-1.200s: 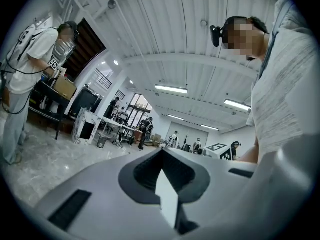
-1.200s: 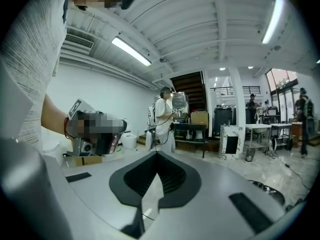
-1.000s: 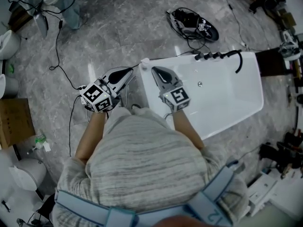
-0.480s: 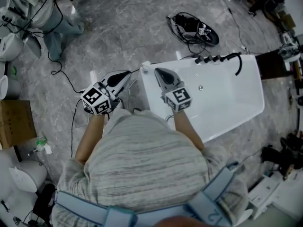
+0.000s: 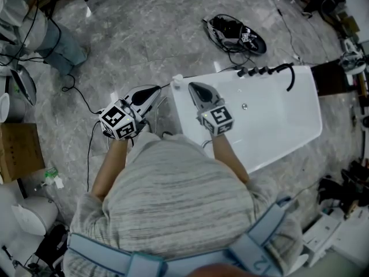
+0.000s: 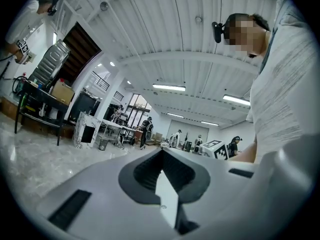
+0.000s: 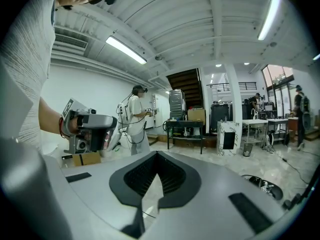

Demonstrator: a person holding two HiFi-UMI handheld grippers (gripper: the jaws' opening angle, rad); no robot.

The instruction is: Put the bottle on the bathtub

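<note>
The person wore a short-sleeved shirt (image 5: 179, 195) of heathered grey with fine horizontal stripes, and pale blue harness straps (image 5: 101, 251) lay over it. Each handheld tool, the left gripper (image 5: 154, 90) and the right gripper (image 5: 192, 87), had a light grey shell tapering to a point, with black ribbed pads (image 7: 145, 176) inside. Each also carried a cube (image 5: 120, 122) of black-and-white square markers.
</note>
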